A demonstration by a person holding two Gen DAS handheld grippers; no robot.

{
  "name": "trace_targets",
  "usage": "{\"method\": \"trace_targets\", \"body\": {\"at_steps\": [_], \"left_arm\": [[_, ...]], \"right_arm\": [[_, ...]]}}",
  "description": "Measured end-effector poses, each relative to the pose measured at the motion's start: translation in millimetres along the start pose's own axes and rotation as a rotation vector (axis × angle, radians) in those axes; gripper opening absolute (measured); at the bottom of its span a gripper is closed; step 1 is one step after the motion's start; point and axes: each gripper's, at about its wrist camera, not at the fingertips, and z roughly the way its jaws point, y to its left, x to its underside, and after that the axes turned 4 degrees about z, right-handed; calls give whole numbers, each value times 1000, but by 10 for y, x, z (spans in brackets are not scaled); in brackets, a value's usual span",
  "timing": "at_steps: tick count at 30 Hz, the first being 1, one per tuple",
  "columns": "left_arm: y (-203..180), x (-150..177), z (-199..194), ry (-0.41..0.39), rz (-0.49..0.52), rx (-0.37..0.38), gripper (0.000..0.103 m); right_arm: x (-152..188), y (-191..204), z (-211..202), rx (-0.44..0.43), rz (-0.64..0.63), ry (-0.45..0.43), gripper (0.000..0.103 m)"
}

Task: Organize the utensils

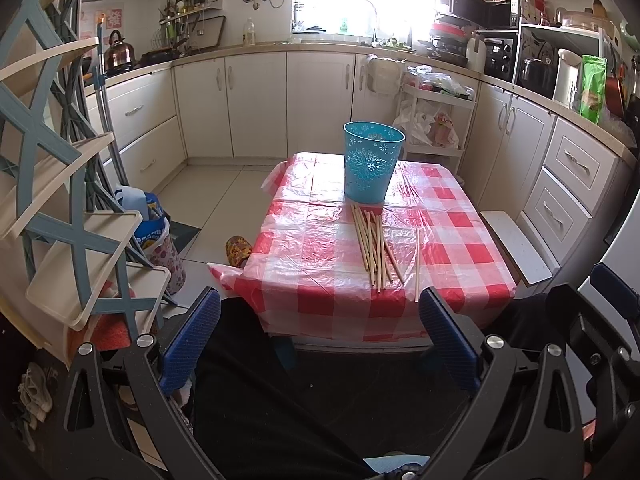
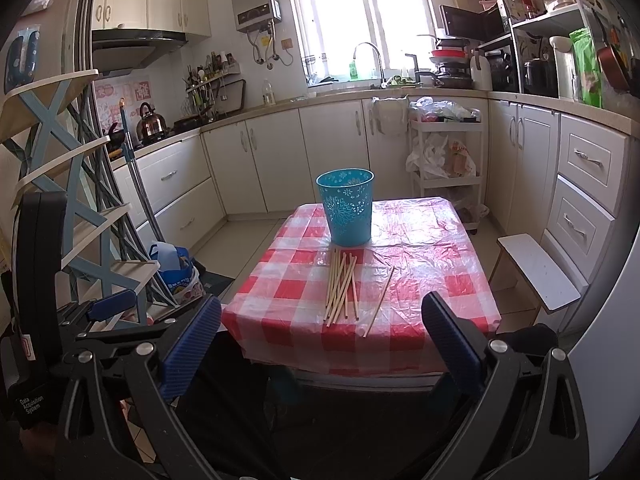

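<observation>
A blue perforated plastic basket point(image 1: 373, 162) stands upright on a table with a red-and-white checked cloth point(image 1: 312, 280). Several wooden chopsticks point(image 1: 374, 242) lie in a loose bundle in front of it, and one chopstick point(image 1: 417, 264) lies apart to their right. The right wrist view shows the basket point(image 2: 347, 214), the bundle point(image 2: 341, 286) and the single chopstick point(image 2: 379, 302). My left gripper point(image 1: 320, 312) is open and empty, held back from the table's near edge. My right gripper point(image 2: 322, 316) is open and empty, also short of the near edge.
A blue-and-cream shelf rack point(image 1: 60, 184) stands at the left, with bags point(image 1: 154, 224) on the floor beside it. A white stool point(image 1: 514, 246) stands right of the table. Cabinets point(image 1: 256, 104) and a white trolley point(image 1: 434, 120) line the far walls. My dark-clothed legs fill the foreground.
</observation>
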Motion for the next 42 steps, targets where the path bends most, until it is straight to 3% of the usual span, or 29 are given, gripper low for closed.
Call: {"method": "trace_targets", "body": {"at_steps": [12,18,21,25,28,34,36,38,42], "left_arm": [[-34,6,83,-7,-5,-10,95],[-126,-112,522,30,-1,30,95],[-183,-168,735,67,18,19,95],[-176,-215,1039,111,11,2,95],[-126,-273,1285,149,-5,4,95],[17,-347,1801,213,-23,25,95],[36,-367,1987,230,-31,42,95],[70,-383,2158,250,-38,47,95],[72,-440,2509,278,-41,54,95]], "right_arm": [[19,11,157,0,0,6,96],[51,-171,632,65,-20,105,96],[46,-348,842,164,-75,256,96],[33,-486,1165,115,12,231,96],[95,-567,1427,87,66,276,96],[-18,-792,1950,130,5,256,96],[5,-845,2173,128,28,281,93],[14,-894,2390,114,51,326,77],[-18,-1003,2777,128,36,348,65]]}}
